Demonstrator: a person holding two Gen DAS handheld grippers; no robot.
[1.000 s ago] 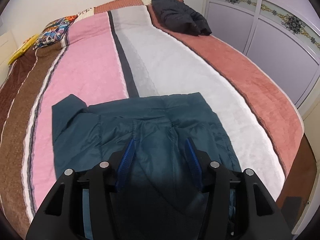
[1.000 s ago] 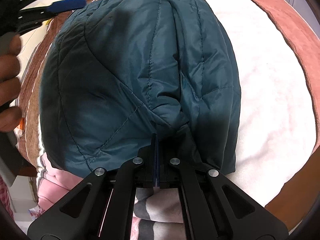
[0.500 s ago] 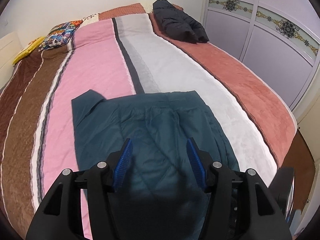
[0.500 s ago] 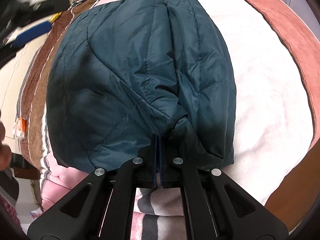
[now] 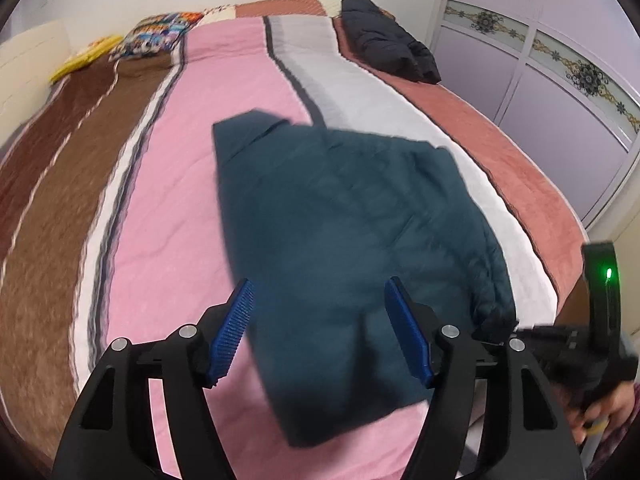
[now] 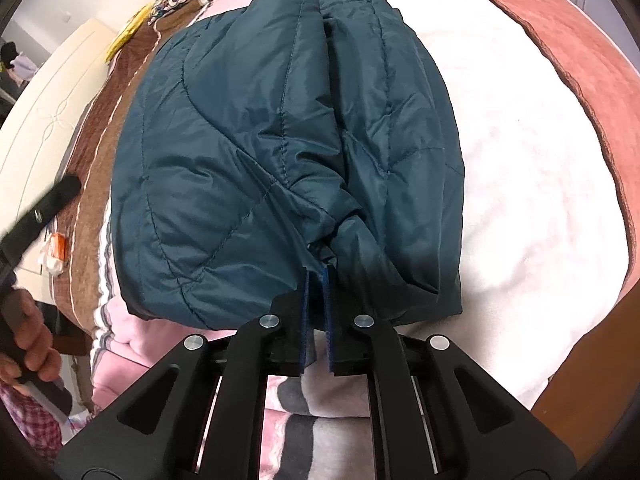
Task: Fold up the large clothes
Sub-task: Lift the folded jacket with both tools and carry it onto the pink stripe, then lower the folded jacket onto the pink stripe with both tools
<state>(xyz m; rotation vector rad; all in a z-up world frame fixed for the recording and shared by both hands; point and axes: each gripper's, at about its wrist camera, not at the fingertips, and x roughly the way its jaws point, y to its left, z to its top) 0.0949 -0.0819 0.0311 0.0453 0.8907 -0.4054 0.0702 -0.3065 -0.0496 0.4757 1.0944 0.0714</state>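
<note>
Two jackets lie on my one striped plush bedspread (image 5: 248, 80): a folded teal quilted jacket (image 5: 352, 216) near me, a black puffer jacket (image 5: 384, 48) far right. My left gripper (image 5: 320, 328) is opening wide, empty, above it. My right gripper (image 6: 316, 276) is opening narrowly, teal fabric at its tips.

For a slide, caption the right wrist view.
Right gripper opening at the near edge of a folded teal quilted jacket on a striped bedspread.

Teal quilted jacket (image 5: 352, 216), showing stitched diamond lines. Bedspread (image 5: 168, 208) running in long stripes: brown, white, pink, dark grey, pale grey, white, terracotta. Black puffer coat (image 5: 384, 48) lying at the far end. Cushion (image 5: 156, 34) carrying a multicoloured cartoon print; yellow item (image 5: 82, 62) sitting beside it. Wardrobe doors (image 5: 560, 92) showing lilac panels with gold-and-black floral bands. Black gripper frames wearing blue ribbed pads (image 5: 236, 328).
</note>
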